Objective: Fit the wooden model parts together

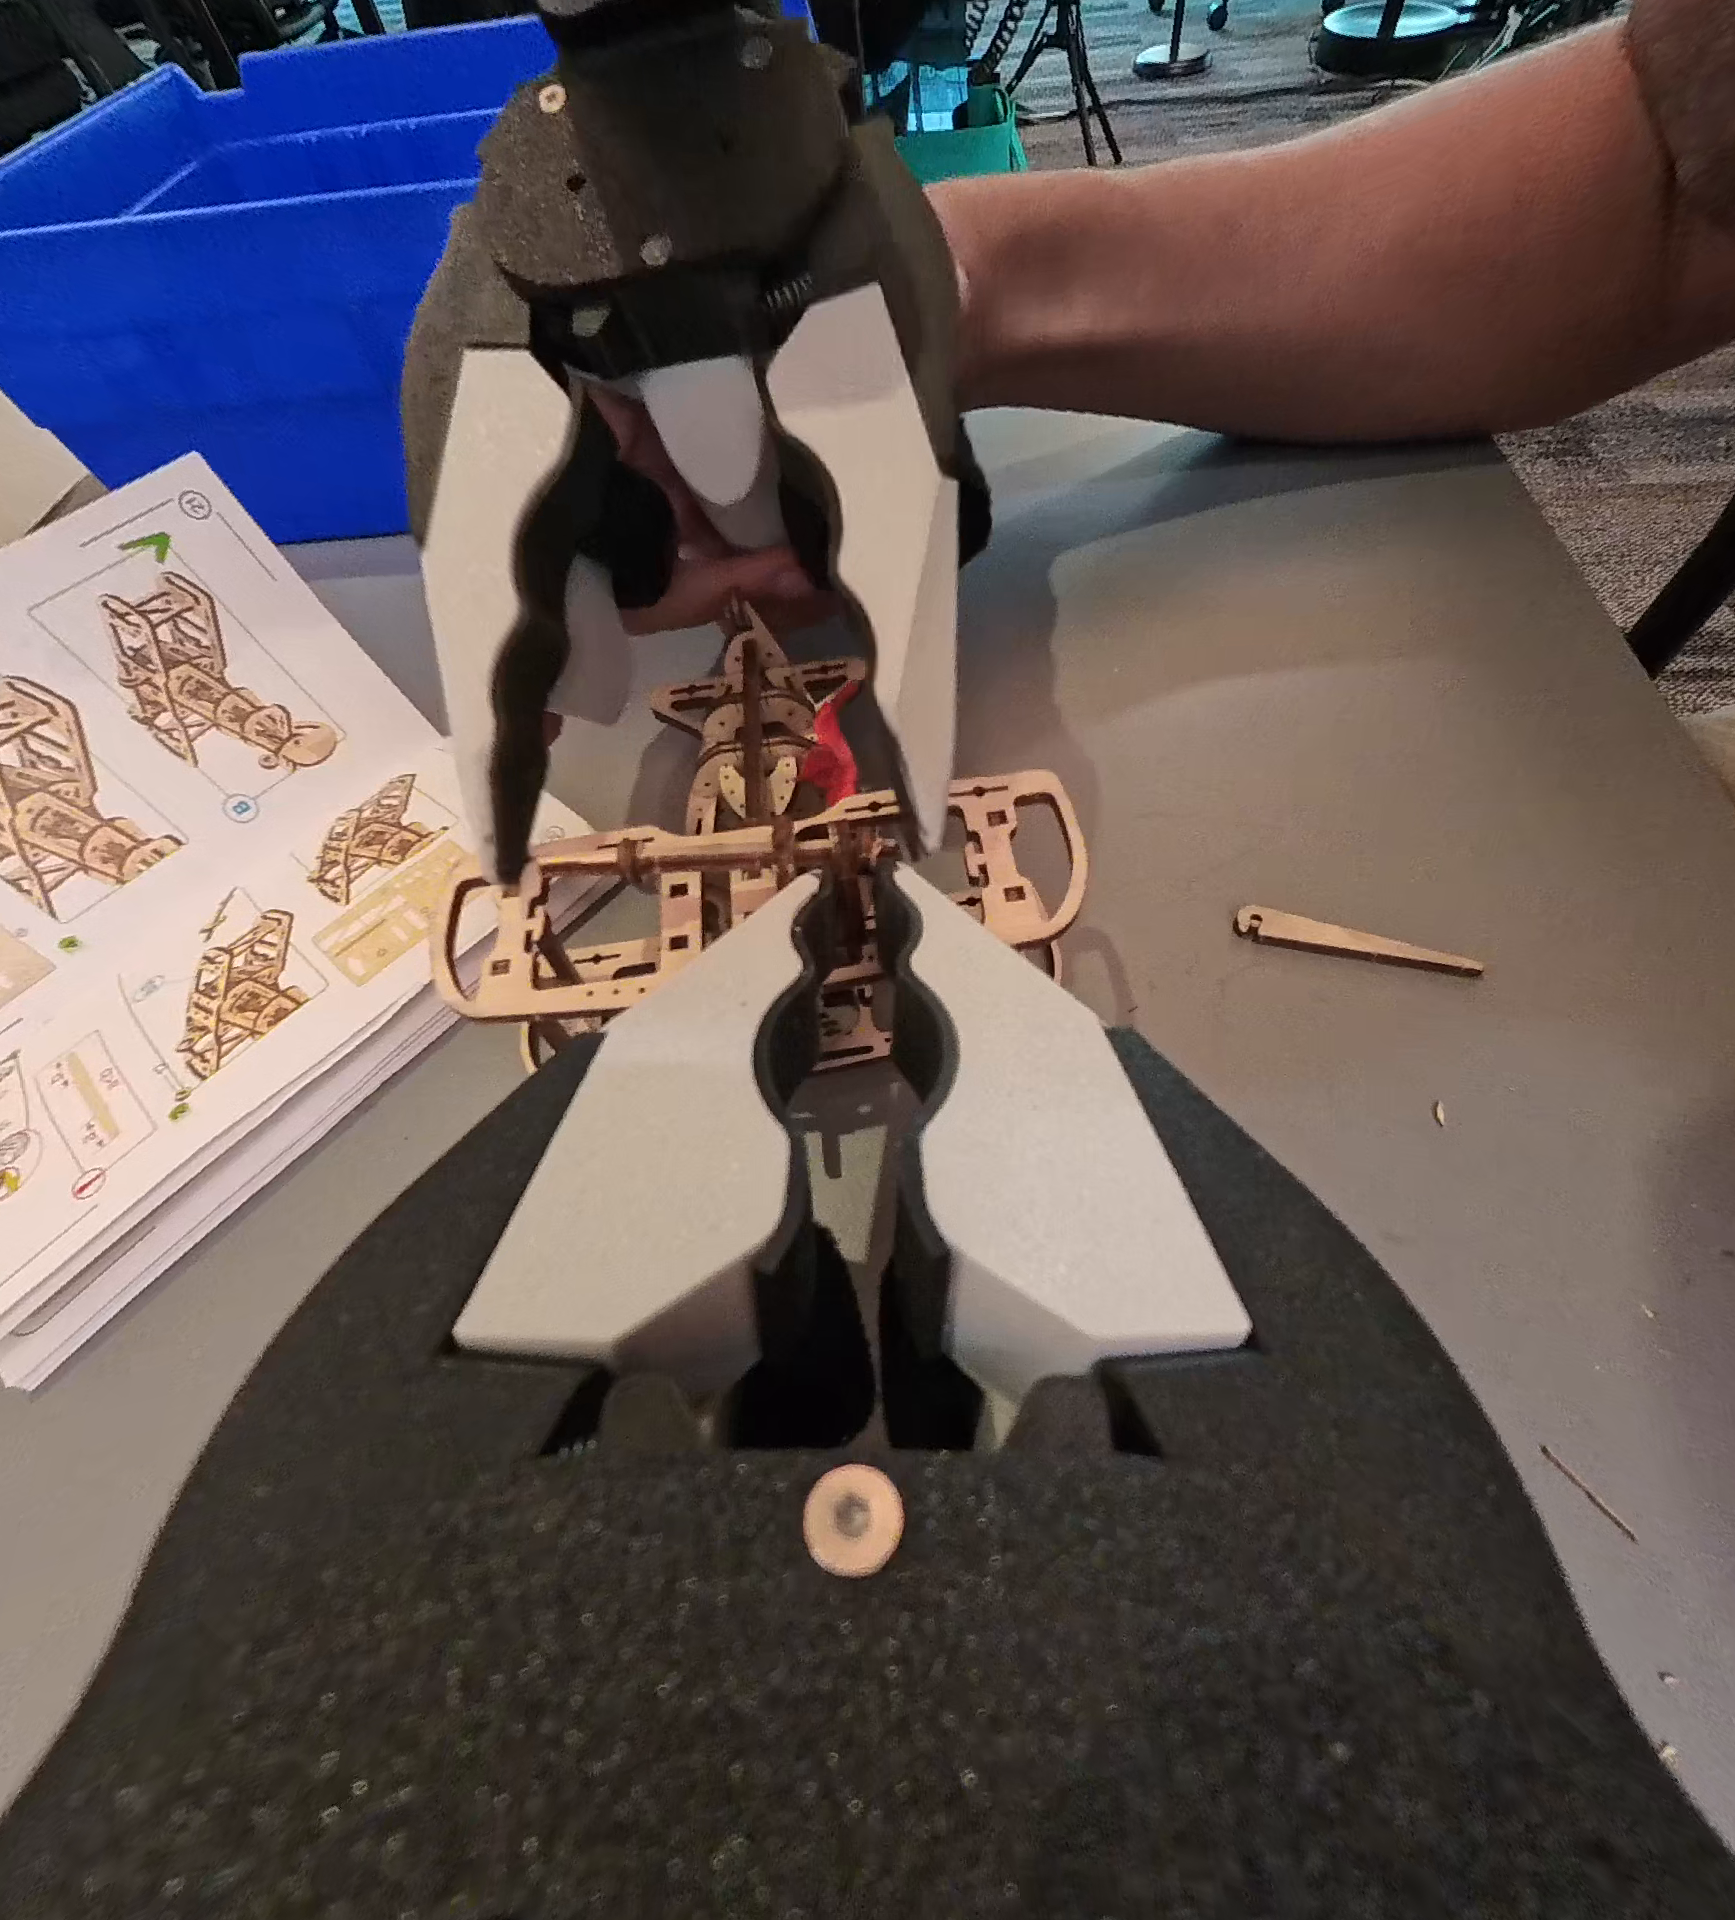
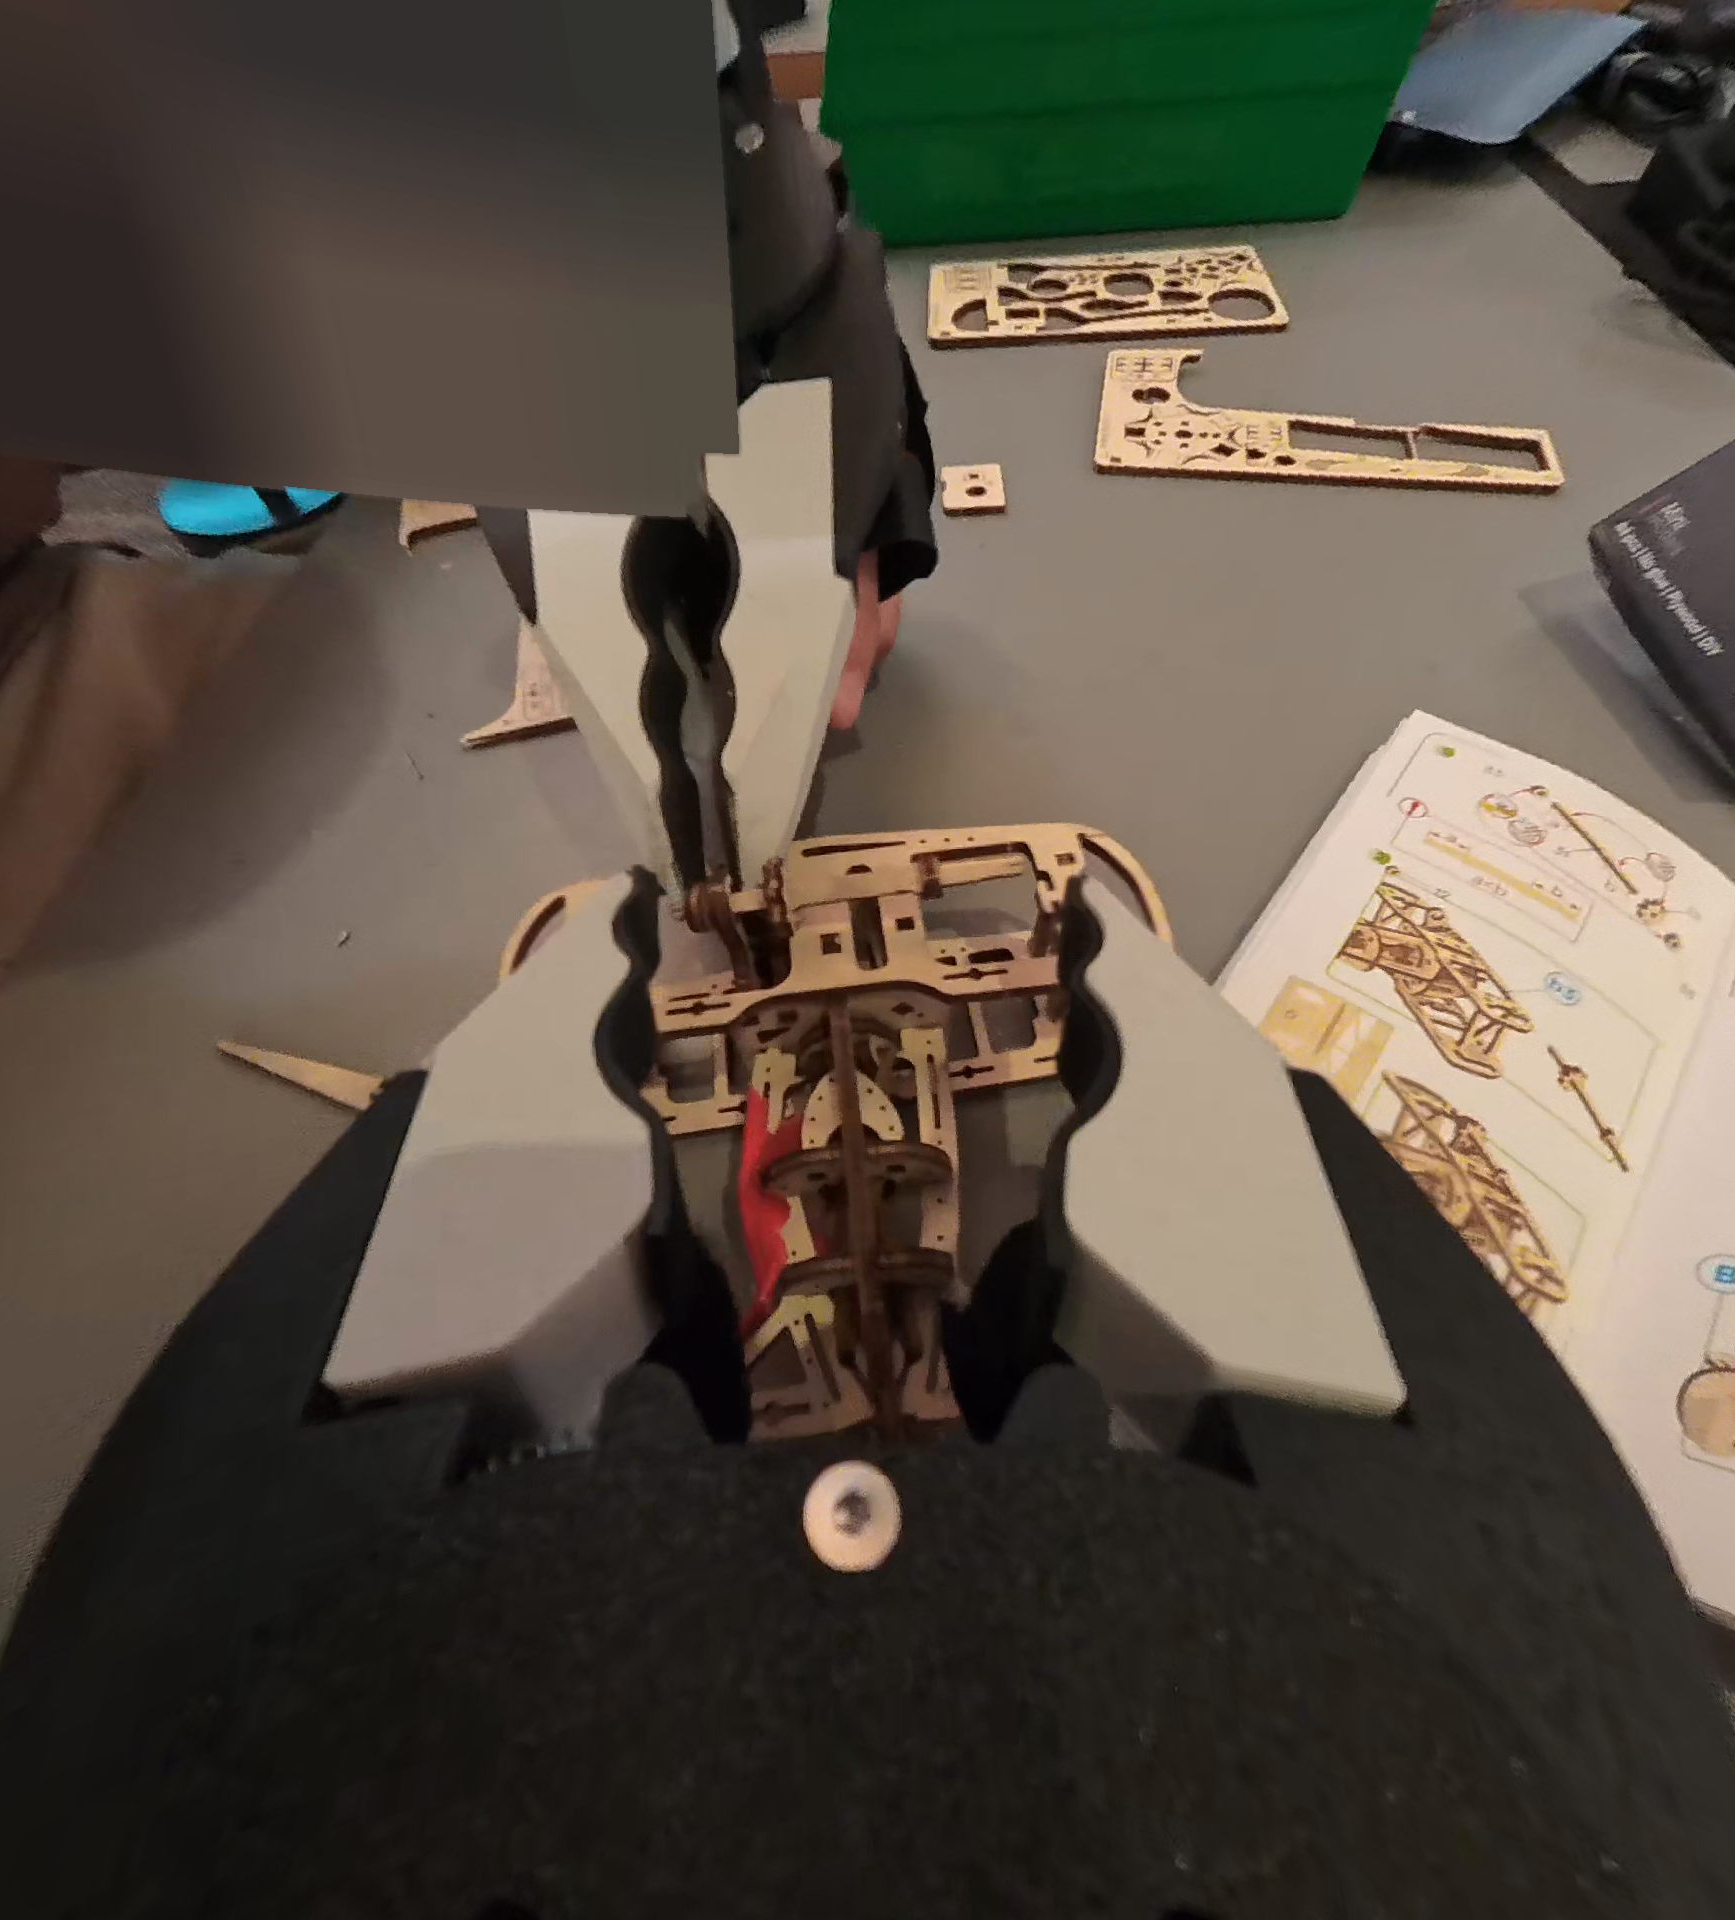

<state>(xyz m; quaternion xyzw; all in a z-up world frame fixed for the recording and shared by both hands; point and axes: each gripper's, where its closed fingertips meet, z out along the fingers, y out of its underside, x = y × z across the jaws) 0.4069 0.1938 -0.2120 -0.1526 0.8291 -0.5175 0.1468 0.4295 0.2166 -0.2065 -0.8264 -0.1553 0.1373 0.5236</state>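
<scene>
The wooden model (image 1: 681, 914), a plane-like frame with a red scrap (image 1: 827, 758) inside, lies on the grey table (image 1: 1362, 675). My left gripper (image 1: 847, 899) is shut on a small wooden part at the model's cross rod. My right gripper (image 1: 712, 852) comes from the far side, its jaws wide and pressed against both sides of the frame. In the right wrist view, the right gripper (image 2: 852, 925) straddles the model (image 2: 842, 997). The left gripper (image 2: 702, 883) pinches a small dark piece at the frame's left.
An open instruction booklet (image 1: 115, 883) (image 2: 1465, 1039) lies beside the model. A loose wooden wedge (image 1: 1362, 940) (image 2: 302, 1070), two punched part sheets (image 2: 1102, 291) (image 2: 1310, 436), a black box (image 2: 1725, 603), a blue bin (image 1: 219, 260) and a green bin (image 2: 1102, 114) surround it. A person's arm (image 1: 1258, 291) reaches in.
</scene>
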